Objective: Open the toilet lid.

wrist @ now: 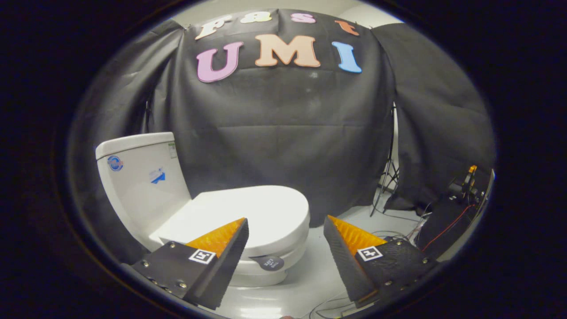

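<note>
- Though nothing grips it yet, the toilet lid [248, 210] lies flat and closed on the bowl, just ahead of the left finger.
- Spread wide and empty, the gripper [285, 221] hovers near its front edge.
- Risk, I'd judge: fingers skating off that smooth rim, or snagging floor cables [398, 235] beside the tripod [390, 168].

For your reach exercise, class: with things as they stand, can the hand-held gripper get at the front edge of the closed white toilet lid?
Probably yes. The gripper is open, and the closed white toilet lid lies just ahead of its fingers, with nothing between them and its front edge.
</note>
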